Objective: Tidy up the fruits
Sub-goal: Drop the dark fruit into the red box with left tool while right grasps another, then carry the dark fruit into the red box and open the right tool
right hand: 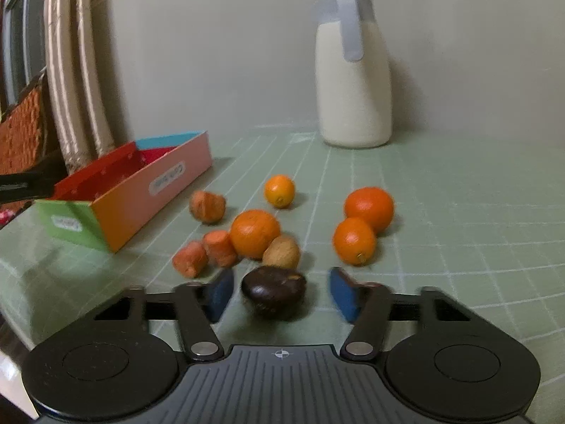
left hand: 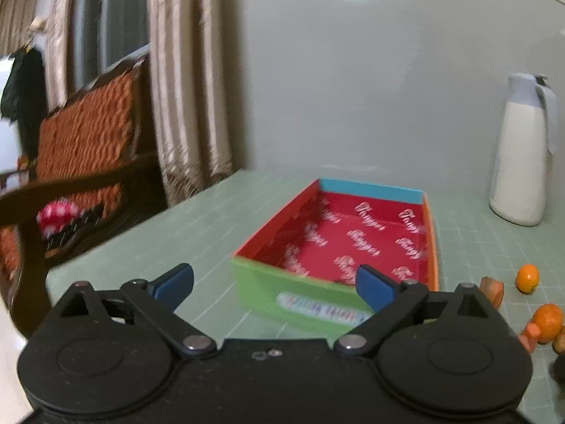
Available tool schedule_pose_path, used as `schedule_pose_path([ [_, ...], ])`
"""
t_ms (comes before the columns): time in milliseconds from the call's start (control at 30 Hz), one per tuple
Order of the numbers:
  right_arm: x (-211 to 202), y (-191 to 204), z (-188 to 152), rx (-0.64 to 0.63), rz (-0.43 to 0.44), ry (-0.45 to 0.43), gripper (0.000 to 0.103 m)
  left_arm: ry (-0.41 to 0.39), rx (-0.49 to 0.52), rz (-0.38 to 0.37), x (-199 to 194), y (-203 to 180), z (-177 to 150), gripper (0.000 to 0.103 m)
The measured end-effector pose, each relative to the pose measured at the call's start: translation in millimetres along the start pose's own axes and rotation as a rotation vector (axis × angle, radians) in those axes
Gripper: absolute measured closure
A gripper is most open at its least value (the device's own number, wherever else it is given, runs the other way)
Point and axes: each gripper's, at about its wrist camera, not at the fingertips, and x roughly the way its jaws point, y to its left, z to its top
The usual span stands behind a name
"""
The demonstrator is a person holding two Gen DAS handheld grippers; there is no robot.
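Observation:
An empty colourful box [left hand: 339, 243] with a red patterned floor sits on the green mat; it also shows at left in the right wrist view [right hand: 141, 190]. My left gripper [left hand: 275, 282] is open and empty, just before the box's green near wall. My right gripper [right hand: 280, 293] is open, its blue pads either side of a dark purple fruit [right hand: 273, 291] on the mat, not touching it. Beyond lie a brown fruit [right hand: 281, 251], three oranges [right hand: 255, 234] [right hand: 369, 208] [right hand: 354, 241], a small orange fruit [right hand: 279, 190] and carrot pieces [right hand: 206, 252] [right hand: 207, 205].
A white jug with a grey lid [right hand: 353, 70] stands at the back of the green gridded mat [right hand: 459, 229] near the wall. The table's left edge [left hand: 116, 243] drops toward a wooden bench and curtains. Oranges [left hand: 545, 321] lie right of the box.

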Motion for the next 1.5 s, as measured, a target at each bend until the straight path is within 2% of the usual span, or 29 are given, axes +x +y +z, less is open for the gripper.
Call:
schedule_pose_path([
  [100, 0, 5, -2, -0.023, -0.010, -0.007, 0.064, 0.017, -0.045, 0.012, -1, 13, -2, 0.010],
  [233, -10, 4, -1, 0.017, 0.008, -0.045, 0.064, 0.015, -0.066, 0.072, 2, 25, 1, 0.009],
  [400, -22, 27, 21, -0.005, 0.093, -0.146, 0.064, 0.045, -0.169, 0.123, 10, 48, 3, 0.009],
  [567, 2, 78, 57, -0.068, 0.205, -0.185, 0.064, 0.060, -0.244, 0.133, 9, 68, 4, 0.009],
  [733, 41, 130, 75, -0.154, 0.268, -0.155, 0.064, 0.055, -0.256, 0.136, 7, 77, 4, 0.009],
  [933, 73, 162, 73, -0.226, 0.256, -0.099, 0.064, 0.061, -0.294, 0.131, 9, 86, 5, 0.009],
  [967, 77, 165, 71, -0.243, 0.250, -0.086, 0.063, 0.061, -0.298, 0.132, 9, 87, 5, 0.009],
  [1000, 78, 168, 69, -0.257, 0.250, -0.078, 0.057, 0.061, -0.301, 0.133, 9, 88, 5, 0.009],
  [1033, 76, 169, 66, -0.264, 0.251, -0.083, 0.045, 0.062, -0.302, 0.134, 9, 88, 5, 0.009],
  [1100, 69, 166, 64, -0.258, 0.245, -0.109, 0.032, 0.064, -0.299, 0.133, 9, 87, 5, 0.009],
  [1300, 26, 122, 64, -0.171, 0.208, -0.180, 0.030, 0.011, -0.214, 0.087, 1, 61, 7, 0.009],
  [1400, 5, 85, 57, -0.125, 0.116, -0.206, 0.025, -0.053, -0.142, 0.013, -11, 37, 6, 0.009],
  [1500, -14, 47, 47, -0.079, 0.008, -0.240, 0.019, -0.106, -0.047, -0.100, -25, 7, 2, 0.009],
])
